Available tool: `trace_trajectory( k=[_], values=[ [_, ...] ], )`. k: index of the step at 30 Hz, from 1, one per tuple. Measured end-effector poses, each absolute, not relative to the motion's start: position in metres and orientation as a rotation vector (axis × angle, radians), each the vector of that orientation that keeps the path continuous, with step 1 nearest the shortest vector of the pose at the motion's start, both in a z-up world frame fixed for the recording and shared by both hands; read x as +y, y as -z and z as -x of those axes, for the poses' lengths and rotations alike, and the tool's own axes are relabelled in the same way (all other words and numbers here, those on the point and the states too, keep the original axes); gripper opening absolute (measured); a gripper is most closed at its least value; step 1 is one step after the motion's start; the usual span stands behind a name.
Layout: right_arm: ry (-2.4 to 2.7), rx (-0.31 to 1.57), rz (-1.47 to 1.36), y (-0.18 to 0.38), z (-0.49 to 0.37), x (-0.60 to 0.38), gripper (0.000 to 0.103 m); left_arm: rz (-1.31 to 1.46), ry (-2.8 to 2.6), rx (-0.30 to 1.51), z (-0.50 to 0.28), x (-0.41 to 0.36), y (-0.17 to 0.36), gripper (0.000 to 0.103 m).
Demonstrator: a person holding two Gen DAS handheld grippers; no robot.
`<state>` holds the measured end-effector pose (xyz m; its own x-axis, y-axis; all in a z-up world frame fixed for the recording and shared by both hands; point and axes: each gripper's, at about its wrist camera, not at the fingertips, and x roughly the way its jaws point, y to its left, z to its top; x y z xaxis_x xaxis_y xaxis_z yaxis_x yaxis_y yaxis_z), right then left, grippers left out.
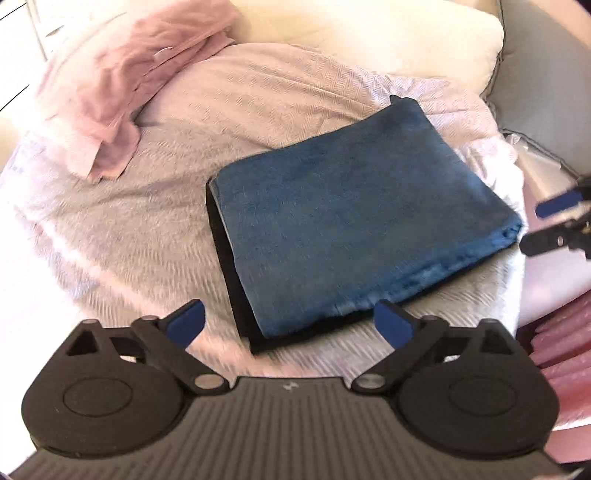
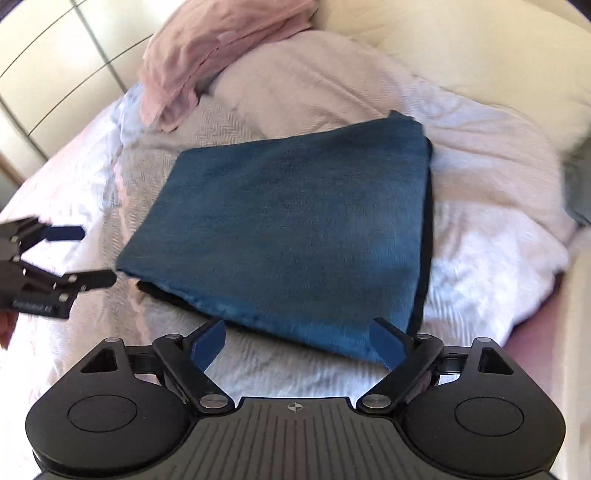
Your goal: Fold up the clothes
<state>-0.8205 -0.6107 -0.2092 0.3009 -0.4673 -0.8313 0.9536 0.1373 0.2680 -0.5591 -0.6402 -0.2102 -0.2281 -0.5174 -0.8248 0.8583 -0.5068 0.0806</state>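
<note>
A bed (image 1: pixel 110 221) fills both views, covered by a pale, rumpled herringbone-weave blanket (image 1: pixel 280 92), with a cream pillow (image 1: pixel 388 33) at its far side and white panelled cupboard doors (image 2: pixel 48 85) beyond its edge in the right wrist view. In the middle of the blanket lies a blue garment (image 1: pixel 354 221), folded into a flat, neat rectangle; a dark layer (image 1: pixel 236 295) shows under its edge along one side. A crumpled pink garment (image 1: pixel 125 85) sits further back on the bed, well apart from the blue one.

The left gripper (image 1: pixel 290 325) hangs over the near edge of the folded blue garment, its blue-padded fingers (image 1: pixel 188 321) spread wide and holding nothing. The right gripper (image 2: pixel 297 341) is at another edge of the same garment, its fingers (image 2: pixel 210 343) likewise wide apart and empty, one of them in front of the garment's corner. Each gripper shows at the rim of the other's view, off to the garment's side, with a clear gap between its fingers.
</note>
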Motion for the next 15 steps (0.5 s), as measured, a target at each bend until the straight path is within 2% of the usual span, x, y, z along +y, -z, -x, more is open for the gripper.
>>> trace_trajectory(
  k=[4,9,15],
  values=[
    [1.235,0.587,-0.979,0.198,0.810,-0.559,0.088,-1.011,1.886,0.568,0.549,-0.602,0.199,0.101],
    [1.394,0.452,-0.959,0.156,0.783,-0.486,0.088,-0.931,1.896,0.612,0.522,-0.556,0.166,0.101],
    [1.483,0.395,-0.924,0.107,0.740,-0.424,0.088,-0.870,1.922,0.554,0.485,-0.510,0.118,0.101]
  ],
)
